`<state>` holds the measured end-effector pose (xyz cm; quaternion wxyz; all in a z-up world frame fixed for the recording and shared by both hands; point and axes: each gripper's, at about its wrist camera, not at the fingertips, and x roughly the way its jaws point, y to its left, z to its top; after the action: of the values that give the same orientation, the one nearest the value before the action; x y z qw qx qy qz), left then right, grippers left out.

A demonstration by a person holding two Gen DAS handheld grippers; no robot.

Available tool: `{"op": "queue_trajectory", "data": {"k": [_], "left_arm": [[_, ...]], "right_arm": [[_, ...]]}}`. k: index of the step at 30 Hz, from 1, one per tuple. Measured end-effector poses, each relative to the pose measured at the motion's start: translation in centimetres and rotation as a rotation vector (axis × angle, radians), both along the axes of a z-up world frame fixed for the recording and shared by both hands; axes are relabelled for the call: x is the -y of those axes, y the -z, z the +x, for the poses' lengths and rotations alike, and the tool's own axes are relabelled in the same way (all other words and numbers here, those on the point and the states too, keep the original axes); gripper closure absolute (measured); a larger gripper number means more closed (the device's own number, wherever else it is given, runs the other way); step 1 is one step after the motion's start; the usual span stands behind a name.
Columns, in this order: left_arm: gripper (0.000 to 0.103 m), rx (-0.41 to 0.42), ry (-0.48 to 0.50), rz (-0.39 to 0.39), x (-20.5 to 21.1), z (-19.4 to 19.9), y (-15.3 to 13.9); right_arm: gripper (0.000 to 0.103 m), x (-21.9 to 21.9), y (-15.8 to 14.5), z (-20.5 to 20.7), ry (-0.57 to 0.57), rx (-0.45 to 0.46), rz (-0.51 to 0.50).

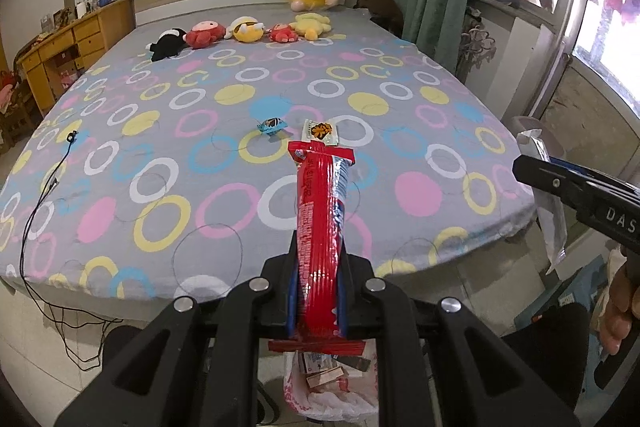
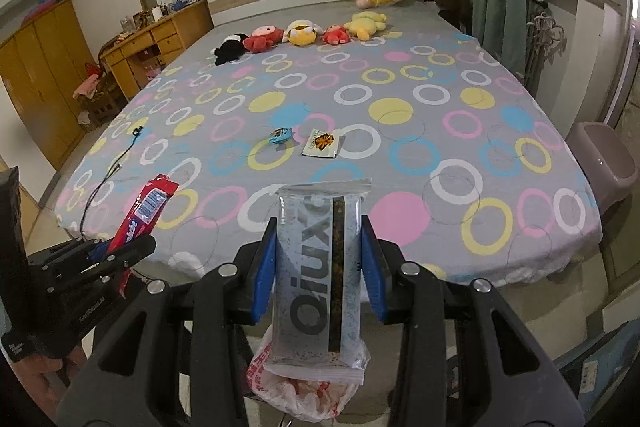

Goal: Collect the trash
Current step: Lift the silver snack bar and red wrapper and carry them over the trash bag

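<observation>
Your left gripper point(image 1: 318, 291) pinches red wrapper point(image 1: 320, 223) | right gripper point(image 2: 318, 283) pinches grey pack point(image 2: 318, 267) (both over bag point(image 2: 304, 391)) | left on bed point(image 2: 400, 167): sachet point(image 2: 320, 143), blue wrapper point(image 2: 280, 136), 12 o'clock.

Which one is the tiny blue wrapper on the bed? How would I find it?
Start at the big bed with the ring-patterned sheet and look near its middle, well below the row of plush toys. Two scraps lie side by side there: the blue wrapper is the left, crumpled one, beside the flat white packet with an orange print.
</observation>
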<state>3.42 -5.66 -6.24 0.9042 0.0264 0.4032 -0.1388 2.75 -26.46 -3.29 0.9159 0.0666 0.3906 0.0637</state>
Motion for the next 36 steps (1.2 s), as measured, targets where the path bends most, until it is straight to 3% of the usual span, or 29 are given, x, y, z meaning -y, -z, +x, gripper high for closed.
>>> {"op": "queue_trajectory", "data": {"k": [20, 36], "left_arm": [[0.088, -0.058, 0.037, 0.028, 0.1, -4.2, 3.7], [0.088, -0.227, 0.031, 0.136, 0.8, -4.6, 12.9]], "right_arm": [[0.066, -1.1, 4.7, -7.1, 0.016, -0.021, -0.013], [0.066, -2.8, 13.7, -7.6, 0.021, -0.165, -0.012]]}}
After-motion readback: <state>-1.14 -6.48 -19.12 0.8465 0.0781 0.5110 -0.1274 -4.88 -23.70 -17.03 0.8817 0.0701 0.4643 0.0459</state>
